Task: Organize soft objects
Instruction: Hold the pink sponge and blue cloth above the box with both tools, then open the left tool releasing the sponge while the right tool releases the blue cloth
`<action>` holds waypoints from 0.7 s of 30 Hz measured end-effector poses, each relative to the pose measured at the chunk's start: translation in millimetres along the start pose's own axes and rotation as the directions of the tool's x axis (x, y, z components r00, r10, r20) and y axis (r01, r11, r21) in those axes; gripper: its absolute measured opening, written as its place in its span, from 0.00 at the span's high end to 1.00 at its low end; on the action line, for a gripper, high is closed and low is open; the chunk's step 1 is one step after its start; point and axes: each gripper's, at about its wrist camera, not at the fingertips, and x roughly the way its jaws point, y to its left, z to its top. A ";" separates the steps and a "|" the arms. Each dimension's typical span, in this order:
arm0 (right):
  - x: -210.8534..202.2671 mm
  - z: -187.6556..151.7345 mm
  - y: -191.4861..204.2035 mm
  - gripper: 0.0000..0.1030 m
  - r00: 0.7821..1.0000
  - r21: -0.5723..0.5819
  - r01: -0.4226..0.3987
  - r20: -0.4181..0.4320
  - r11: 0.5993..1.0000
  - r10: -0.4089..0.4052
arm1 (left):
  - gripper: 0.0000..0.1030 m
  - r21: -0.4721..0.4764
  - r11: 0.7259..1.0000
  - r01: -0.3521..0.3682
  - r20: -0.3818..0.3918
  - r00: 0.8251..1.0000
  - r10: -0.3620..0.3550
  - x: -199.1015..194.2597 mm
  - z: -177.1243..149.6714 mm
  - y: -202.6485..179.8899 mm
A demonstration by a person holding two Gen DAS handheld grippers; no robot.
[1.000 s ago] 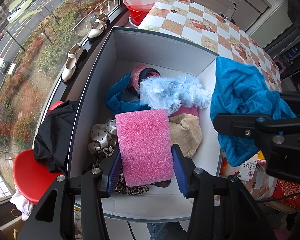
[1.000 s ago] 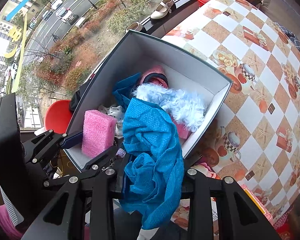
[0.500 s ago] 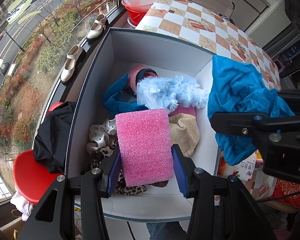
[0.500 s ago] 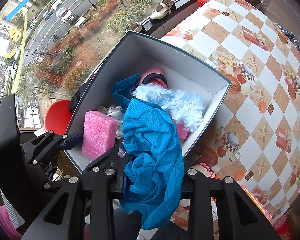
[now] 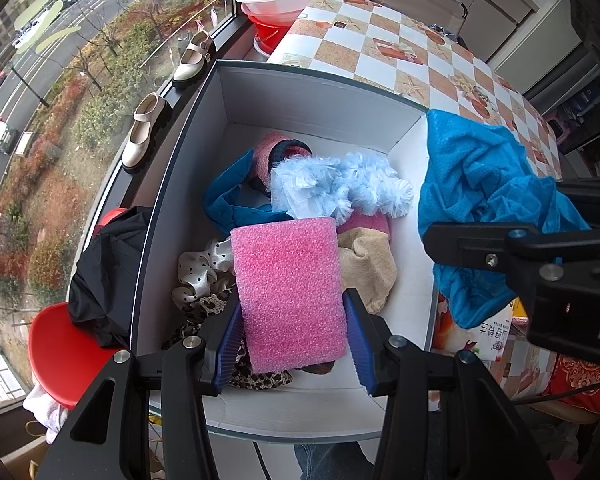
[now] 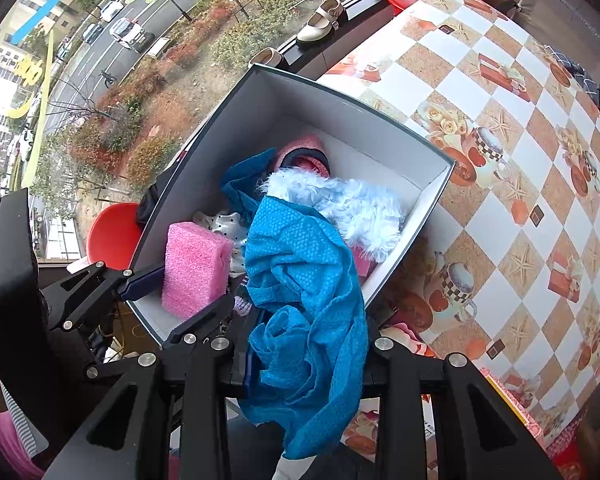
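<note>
Holding two soft items over the open box, ready for release.
Left wrist view: left gripper [image 5: 292, 340] clamps pink foam sponge [image 5: 290, 292] above the box [image 5: 172, 216] near end. Right wrist view: right gripper [image 6: 304, 364] pinches blue cloth [image 6: 304, 288] over the near right rim; next, lower and open.

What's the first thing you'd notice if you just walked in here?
Probably the bright pink sponge, clamped in the left hand-held gripper right over the open box of soft things. Next, the crumpled blue cloth bunched in the right hand-held gripper at the box's table-side edge, beside the fluffy light-blue piece inside.
</note>
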 end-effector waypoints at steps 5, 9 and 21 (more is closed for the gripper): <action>-0.5 -2.0 -1.8 0.67 1.000 0.010 -0.006 0.006 1.000 0.006 | 0.50 0.003 1.000 -0.006 0.003 1.000 0.005 -1.3 0.7 -3.2; 1.6 -2.6 1.6 0.67 1.000 0.000 -0.004 -0.001 1.000 0.004 | 0.50 -0.011 1.000 -0.003 0.002 1.000 0.003 -1.3 -4.3 2.3; 0.4 -2.3 10.3 0.67 1.000 -0.018 -0.002 0.007 1.000 0.002 | 0.50 -0.013 1.000 -0.004 0.005 1.000 0.004 -3.7 -9.6 8.2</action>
